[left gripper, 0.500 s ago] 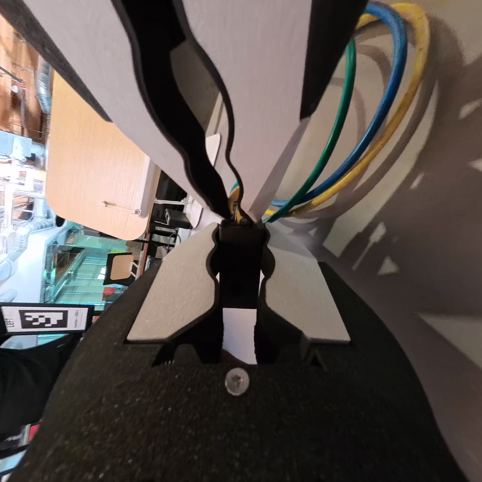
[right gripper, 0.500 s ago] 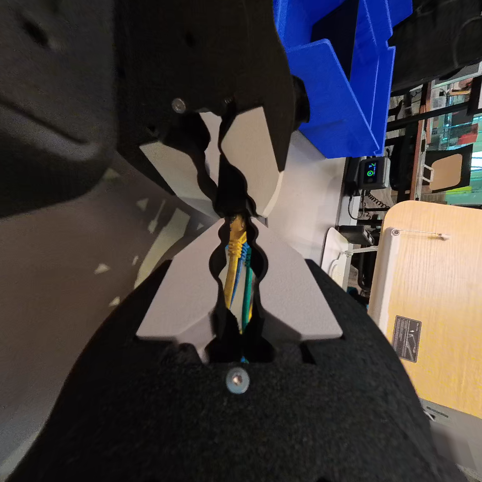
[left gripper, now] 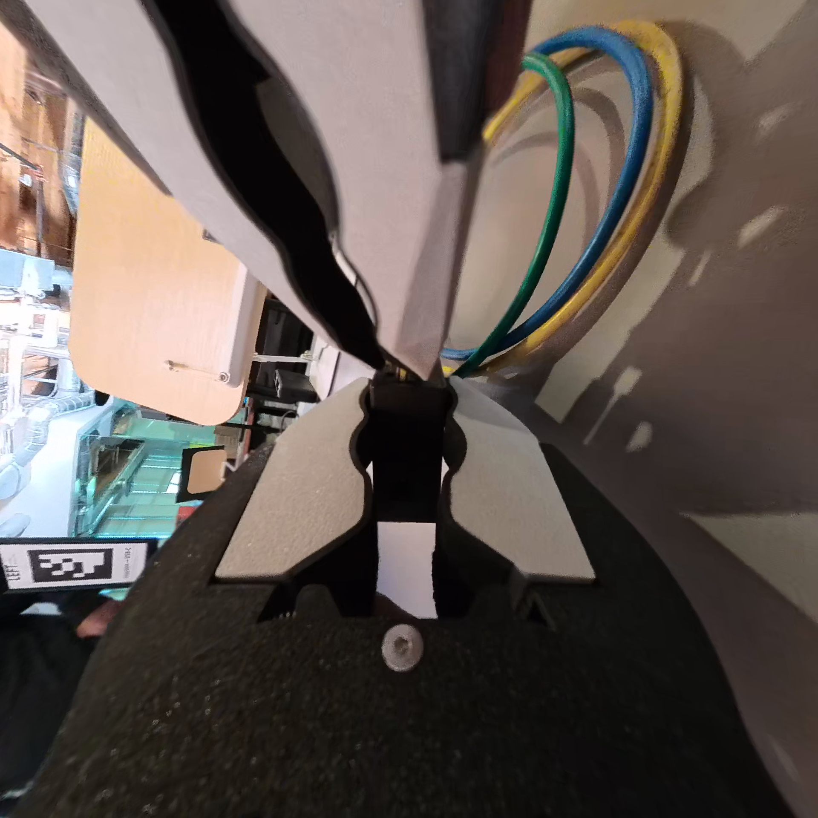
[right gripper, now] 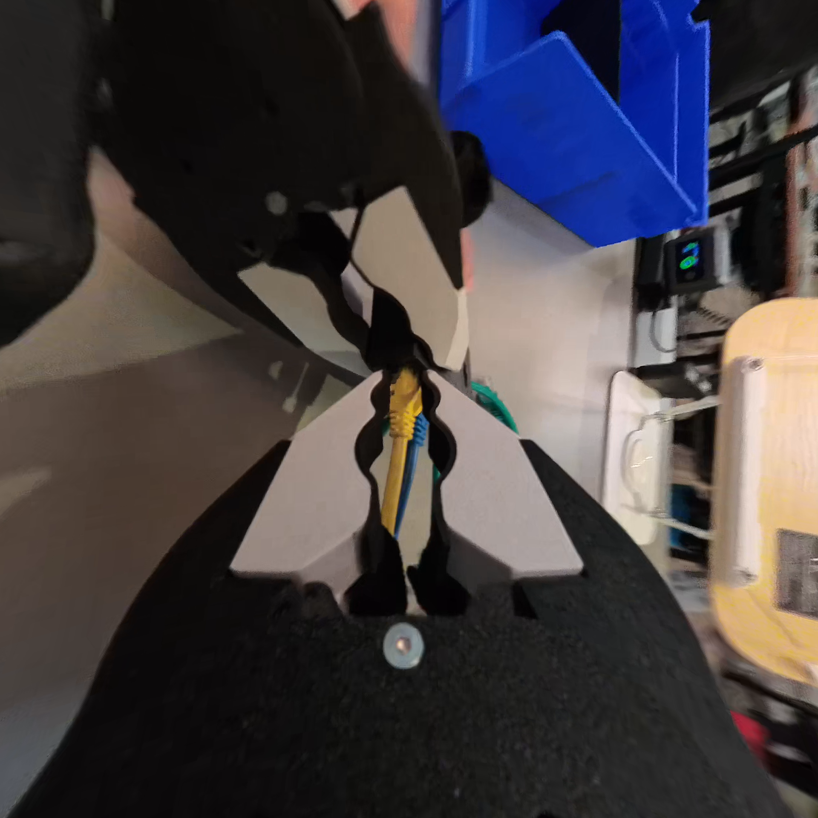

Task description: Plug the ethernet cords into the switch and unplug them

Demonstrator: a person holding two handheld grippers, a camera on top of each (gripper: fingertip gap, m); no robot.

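Between the right hand-held gripper (right gripper: 405, 376) fingers, the yellow plug (right gripper: 405, 398) stays pinched.

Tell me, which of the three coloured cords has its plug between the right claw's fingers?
The yellow cord: its ribbed plug sits at the right claw tips. The blue cord lies behind it; the green cord is outside.

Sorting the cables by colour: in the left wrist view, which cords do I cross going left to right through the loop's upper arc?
green cord → blue cord → yellow cord
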